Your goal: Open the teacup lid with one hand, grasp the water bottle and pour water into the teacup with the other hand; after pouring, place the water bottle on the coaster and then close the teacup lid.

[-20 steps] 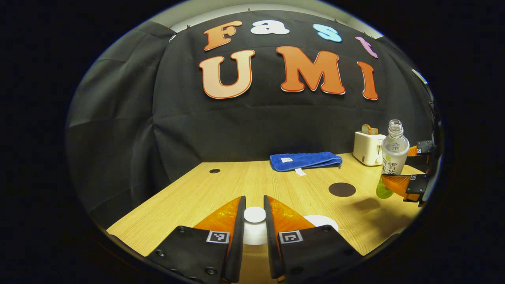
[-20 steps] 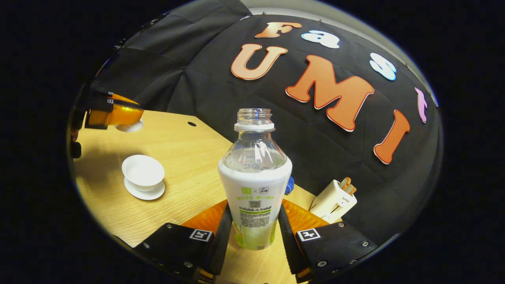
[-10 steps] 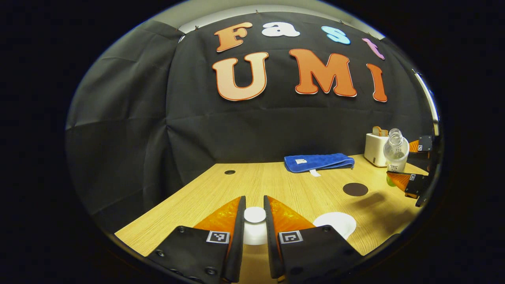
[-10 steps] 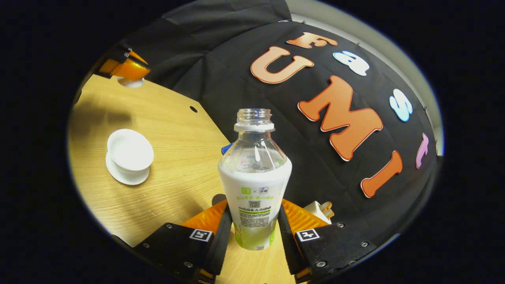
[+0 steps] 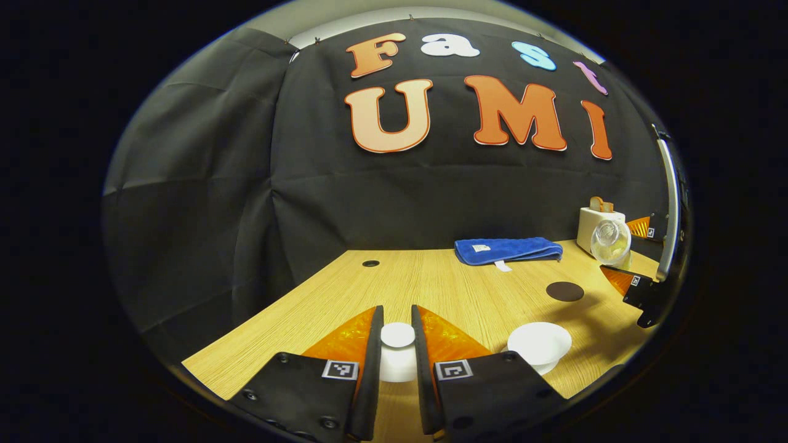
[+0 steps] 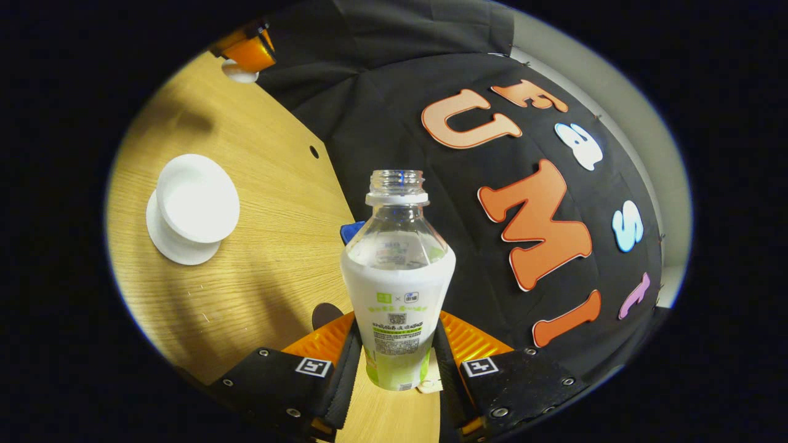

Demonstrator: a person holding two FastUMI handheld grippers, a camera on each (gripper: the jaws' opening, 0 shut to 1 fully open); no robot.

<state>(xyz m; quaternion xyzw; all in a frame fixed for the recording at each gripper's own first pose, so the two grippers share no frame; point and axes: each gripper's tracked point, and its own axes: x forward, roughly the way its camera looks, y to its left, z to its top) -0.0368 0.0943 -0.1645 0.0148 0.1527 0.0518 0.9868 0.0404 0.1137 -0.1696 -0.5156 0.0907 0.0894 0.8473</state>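
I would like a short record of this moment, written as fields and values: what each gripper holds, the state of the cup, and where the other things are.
left gripper: shut on the small white round teacup lid, held above the wooden table
right gripper: shut on the clear plastic water bottle with white and green label, cap off
bottle pose: tilted toward the cup, seen in the left gripper view
white teacup on white saucer: uncovered
water flow: none visible
dark round coaster: bare
folded blue towel: at the table's back edge
white toaster: beside the towel
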